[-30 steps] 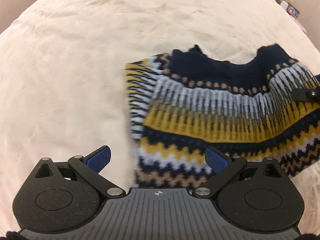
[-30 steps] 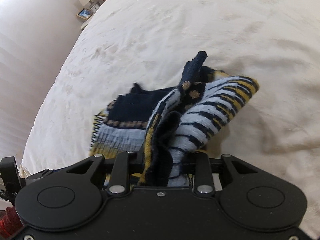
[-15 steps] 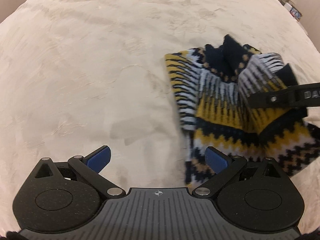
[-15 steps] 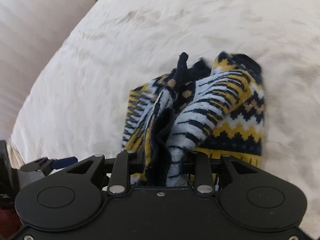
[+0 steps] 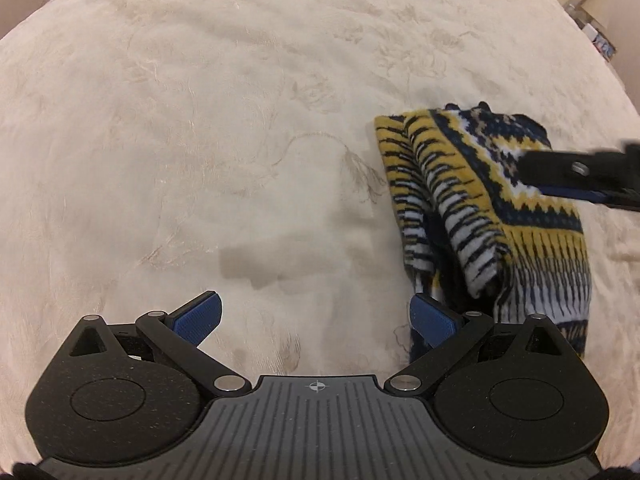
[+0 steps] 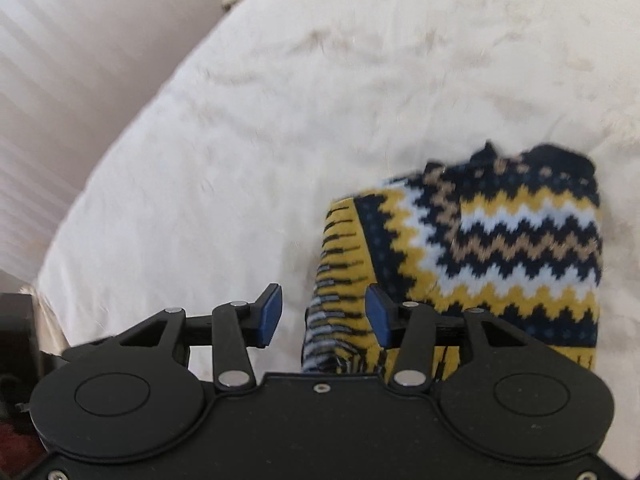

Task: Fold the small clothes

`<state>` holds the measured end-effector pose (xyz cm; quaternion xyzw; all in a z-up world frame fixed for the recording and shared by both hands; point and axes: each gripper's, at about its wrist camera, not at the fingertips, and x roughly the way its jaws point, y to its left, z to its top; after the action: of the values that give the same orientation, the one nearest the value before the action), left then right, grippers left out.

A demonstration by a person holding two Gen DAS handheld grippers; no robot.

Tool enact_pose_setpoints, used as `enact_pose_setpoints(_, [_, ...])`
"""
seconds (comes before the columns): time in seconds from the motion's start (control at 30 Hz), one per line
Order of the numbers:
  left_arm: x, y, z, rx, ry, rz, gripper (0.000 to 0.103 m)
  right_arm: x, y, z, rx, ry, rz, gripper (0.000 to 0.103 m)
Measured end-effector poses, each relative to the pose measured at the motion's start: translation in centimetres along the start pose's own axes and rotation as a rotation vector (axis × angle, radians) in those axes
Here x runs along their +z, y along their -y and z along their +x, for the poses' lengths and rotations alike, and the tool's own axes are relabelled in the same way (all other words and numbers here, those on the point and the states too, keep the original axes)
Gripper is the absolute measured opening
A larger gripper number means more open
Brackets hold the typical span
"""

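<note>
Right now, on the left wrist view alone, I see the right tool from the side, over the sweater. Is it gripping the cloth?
Observer: No. In the right wrist view the right tool has its jaws opening. The sweater shows its striped edge between the pads, but neither presses on it.
Operator: And the top layer that its finger hides from me?
Observer: From that side the zigzag face looks flat, and it lies on the bed out to its far edge.
</note>
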<state>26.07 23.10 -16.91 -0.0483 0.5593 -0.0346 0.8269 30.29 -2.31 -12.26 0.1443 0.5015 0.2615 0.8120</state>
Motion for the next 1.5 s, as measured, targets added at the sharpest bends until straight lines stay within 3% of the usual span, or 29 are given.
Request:
enact_pose_setpoints(0.13, [0.9, 0.0, -0.1, -0.058, 0.003, -0.029, 0.102, -1.4, 0.2, -2.0, -0.067, 0.031, -0.084, 0.064])
enact_pose_setpoints(0.27, [2.0, 0.7, -0.1, -0.123, 0.002, -0.049, 0.102, -4.0, -0.9, -3.4, -0.145, 0.007, -0.274, 0.071])
enact_pose_setpoints(0.53, [5.1, 3.8, 1.3, -0.242, -0.028, -0.023, 0.099, -11.0, -4.5, -4.0, -0.205, -0.016, -0.621, 0.073])
enact_pose_setpoints(0.63, [6.2, 5.0, 2.6, -0.273, -0.059, -0.004, 0.083, -12.9, -6.2, -3.2, -0.221, -0.006, -0.748, 0.073])
enact_pose_setpoints(0.83, [7.4, 6.6, 4.9, -0.296, -0.106, 0.018, 0.078, -14.6, -8.5, -0.3, -0.296, -0.014, -0.945, 0.067])
enact_pose_setpoints(0.9, [7.7, 6.7, 5.4, -0.313, -0.112, 0.008, 0.065, -14.8, -8.7, 0.6, -0.322, -0.027, -0.979, 0.055])
enact_pose_setpoints(1.0, [7.9, 7.3, 5.7, -0.309, -0.081, 0.017, 0.034, -14.5, -8.3, 1.1, -0.324, -0.034, -0.956, 0.036])
enact_pose_setpoints(1.03, [8.0, 7.5, 5.7, -0.302, -0.064, 0.028, 0.011, -14.2, -8.1, 0.9, -0.317, -0.030, -0.927, 0.032])
enact_pose_setpoints(1.07, [8.0, 7.6, 5.4, -0.293, -0.049, 0.038, 0.012, -13.9, -7.8, 0.6, -0.306, -0.023, -0.895, 0.020])
enact_pose_setpoints(1.1, [8.0, 7.8, 5.1, -0.291, -0.030, 0.053, 0.011, -13.5, -7.6, 0.3, -0.301, -0.010, -0.859, 0.016])
enact_pose_setpoints(1.3, [8.2, 9.1, 0.5, -0.288, 0.153, 0.187, 0.011, -11.3, -8.1, -3.3, -0.228, 0.139, -0.664, 0.014])
enact_pose_setpoints(1.37, [8.2, 8.5, 1.2, -0.265, 0.124, 0.170, 0.011, -10.9, -8.8, -2.8, -0.196, 0.126, -0.661, 0.014])
enact_pose_setpoints(1.43, [8.0, 7.8, 3.5, -0.228, 0.043, 0.128, 0.013, -10.8, -9.1, -0.9, -0.189, 0.071, -0.663, 0.017])
enact_pose_setpoints(1.47, [7.9, 7.7, 4.7, -0.199, 0.005, 0.113, 0.019, -10.9, -9.0, 0.3, -0.185, 0.039, -0.661, 0.026])
enact_pose_setpoints(1.5, [7.6, 7.4, 5.7, -0.167, -0.025, 0.104, 0.022, -10.9, -8.9, 1.5, -0.179, -0.006, -0.656, 0.027])
